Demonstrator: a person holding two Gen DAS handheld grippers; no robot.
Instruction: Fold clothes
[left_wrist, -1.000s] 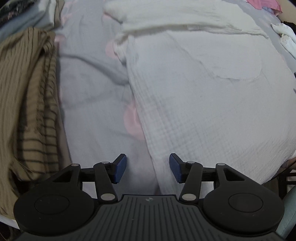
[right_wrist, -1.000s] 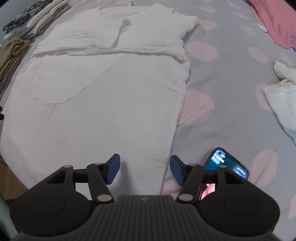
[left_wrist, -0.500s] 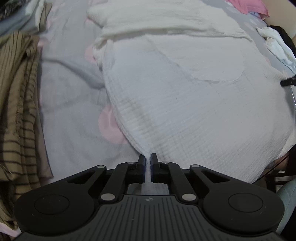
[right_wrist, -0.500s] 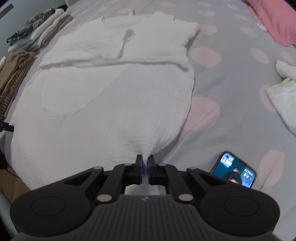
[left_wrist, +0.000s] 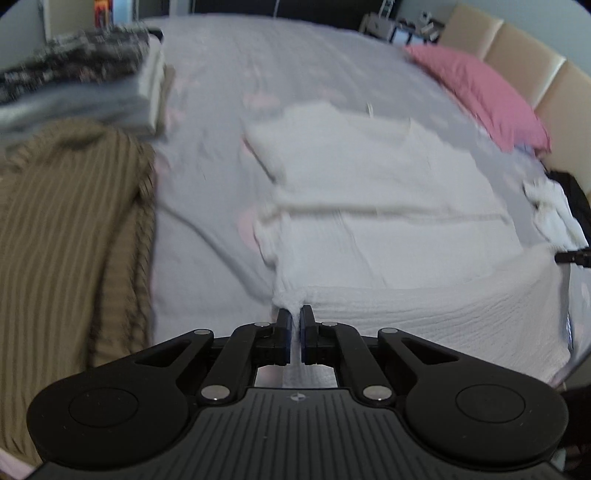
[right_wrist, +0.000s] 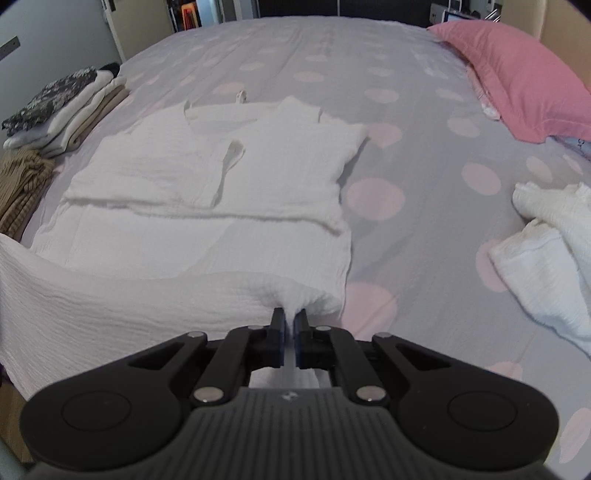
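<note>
Left gripper (left_wrist: 294, 325): jaws drawn almost together, pinching a bunched corner of the white garment (left_wrist: 388, 206) between the blue pads; the fabric puckers at the fingertips.
Right gripper (right_wrist: 290, 326): jaws likewise nearly closed, clamped on the other near corner of the same garment (right_wrist: 207, 229); a small fold of cloth bulges just above the tips.
Garment from the left gripper: spreads away toward 12 and 1 o'clock, its near hem raised in a band running off toward 3 o'clock, where a dark tip of the other tool (left_wrist: 574, 255) shows at the frame edge.
Garment from the right gripper: spreads toward 11 and 12 o'clock, the lifted hem sweeping off toward 9 o'clock; sleeves lie folded across the far part.
Bedsheet (right_wrist: 406, 122): grey with pink dots, under the garment.
Striped brown garment (left_wrist: 70, 229): at 9 to 10 o'clock from the left gripper, apart from the white one.
Folded stack (right_wrist: 62, 114): at 10 o'clock from the right gripper, near the bed's far left edge.
White cloths (right_wrist: 550, 251): crumpled at 2 to 3 o'clock from the right gripper.
Pink pillow (right_wrist: 517, 66): at 1 o'clock, far side.
</note>
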